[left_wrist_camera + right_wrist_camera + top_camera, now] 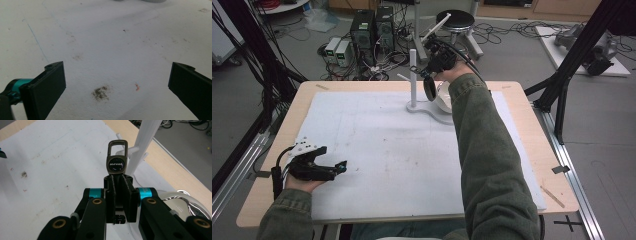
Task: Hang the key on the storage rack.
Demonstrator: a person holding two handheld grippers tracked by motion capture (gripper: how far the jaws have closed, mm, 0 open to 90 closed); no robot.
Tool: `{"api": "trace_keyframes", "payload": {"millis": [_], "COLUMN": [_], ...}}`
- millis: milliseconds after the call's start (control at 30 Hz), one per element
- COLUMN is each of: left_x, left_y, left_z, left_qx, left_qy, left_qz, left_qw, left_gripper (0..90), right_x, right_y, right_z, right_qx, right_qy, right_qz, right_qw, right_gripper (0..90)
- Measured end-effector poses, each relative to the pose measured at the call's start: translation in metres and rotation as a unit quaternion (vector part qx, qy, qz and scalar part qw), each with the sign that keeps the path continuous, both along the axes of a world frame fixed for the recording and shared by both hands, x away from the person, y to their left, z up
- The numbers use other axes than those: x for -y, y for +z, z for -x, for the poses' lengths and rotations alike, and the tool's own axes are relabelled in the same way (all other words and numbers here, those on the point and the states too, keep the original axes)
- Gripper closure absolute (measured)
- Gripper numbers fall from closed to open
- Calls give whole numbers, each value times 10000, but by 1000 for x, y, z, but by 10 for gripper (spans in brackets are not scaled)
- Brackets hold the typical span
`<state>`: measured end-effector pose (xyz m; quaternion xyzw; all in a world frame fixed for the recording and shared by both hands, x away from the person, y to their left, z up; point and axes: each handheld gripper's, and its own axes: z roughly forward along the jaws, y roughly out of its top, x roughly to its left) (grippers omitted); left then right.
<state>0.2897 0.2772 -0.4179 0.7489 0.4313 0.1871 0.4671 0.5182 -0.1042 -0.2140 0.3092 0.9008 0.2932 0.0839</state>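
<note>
The right tool [117,182] is clenched on a keychain strap, its metal clasp [116,161] sticking up beyond the jaws, just beside the white peg stand [413,80] at the far edge of the table [522,150]. The left tool [117,82] is released, jaws wide apart, low over the white mat [105,45] near the table's front left corner.

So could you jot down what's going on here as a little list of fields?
Setting: white mat on a wooden table
Right tongs: shut on a key ring with a metal clip, held near the rack
Left tongs: open, empty, low over the mat
Rack: white, upright, with pegs, at the far side
Beside the rack: a white bowl
</note>
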Motion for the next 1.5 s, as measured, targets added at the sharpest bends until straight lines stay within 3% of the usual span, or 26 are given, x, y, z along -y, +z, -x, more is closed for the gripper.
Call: {"api": "trace_keyframes", "payload": {"millis": [400,567,700,833,1000,1133,1433,1500], "left_x": [0,0,0,1,1,1,2,2], "left_y": [0,0,0,0,0,0,0,0], "left_z": [0,0,0,0,1,1,1,1], "left_qx": [1,6,-3,-22,-25,-45,-64,-71], "left_qy": [-12,-11,-16,-17,-24,-35,-17,-13], "left_qz": [-19,-23,-33,-20,-25,-43,-26,-32], "left_qw": [10000,10000,10000,10000,10000,10000,10000,10000], "left_gripper": [17,17,17,17,17,17,17,17], "right_x": [-2,-4,-2,-1,3,10,37,45], "right_y": [-15,-21,-23,-24,-29,-36,-53,-58], "right_z": [-6,-8,-7,-3,3,7,16,20], "right_qx": [-37,-182,-260,-254,-204,-201,-232,-222], "right_qy": [-119,-118,-86,-49,-190,-288,-609,-681], "right_qz": [60,126,131,343,315,391,143,34], "right_qw": [9999,9997,9995,9991,9991,9986,9978,9974], "right_gripper": [812,788,689,598,391,285,96,7]}}
